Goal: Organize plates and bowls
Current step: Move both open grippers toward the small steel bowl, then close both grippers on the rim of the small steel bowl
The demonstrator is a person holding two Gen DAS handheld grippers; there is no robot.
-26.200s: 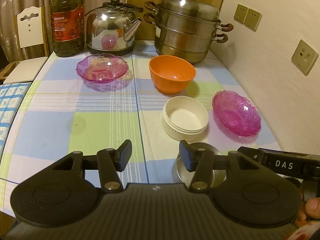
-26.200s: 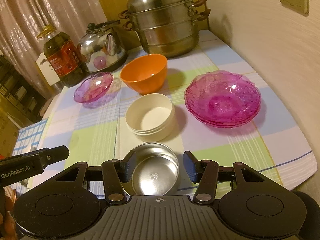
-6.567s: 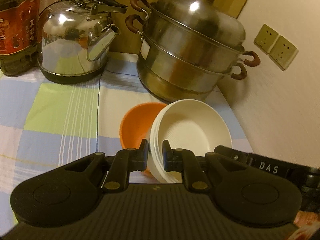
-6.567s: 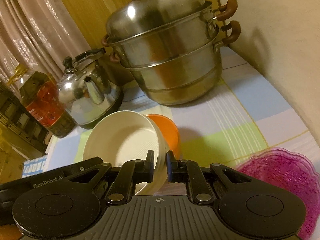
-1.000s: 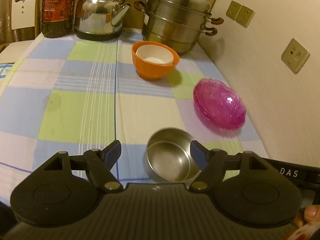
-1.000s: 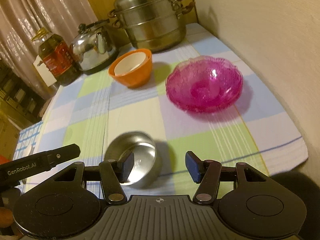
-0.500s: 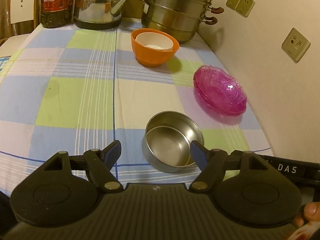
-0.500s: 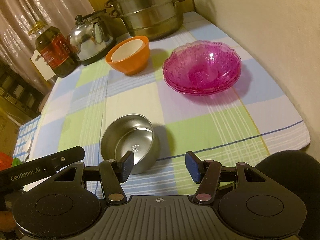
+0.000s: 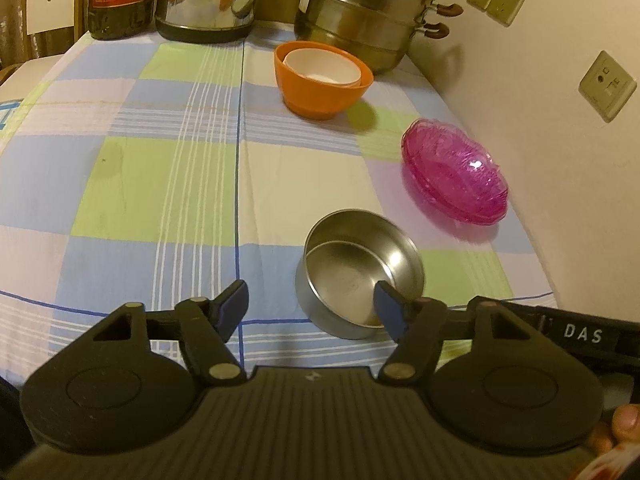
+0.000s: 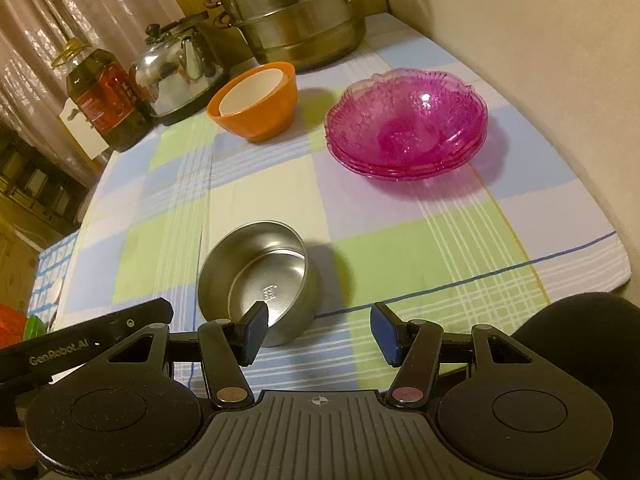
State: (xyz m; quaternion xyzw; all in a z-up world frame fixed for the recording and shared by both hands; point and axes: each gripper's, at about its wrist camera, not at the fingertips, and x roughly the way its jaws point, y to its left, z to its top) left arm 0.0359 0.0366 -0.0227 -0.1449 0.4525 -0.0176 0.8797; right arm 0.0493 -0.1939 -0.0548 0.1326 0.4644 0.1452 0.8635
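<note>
Left gripper [image 9: 310,304] and right gripper [image 10: 316,332] are both shown with jaws spread apart and nothing held, low over the near edge of the tablecloth [image 9: 160,184]. Between them the steel bowl [image 9: 360,272] is seen alone, judged the one piece not yet stacked. Farther back, the cream bowl [image 9: 322,66] is nested inside the orange bowl [image 9: 322,80]. At right, the pink glass dishes [image 10: 406,124] are stacked near the wall.
</note>
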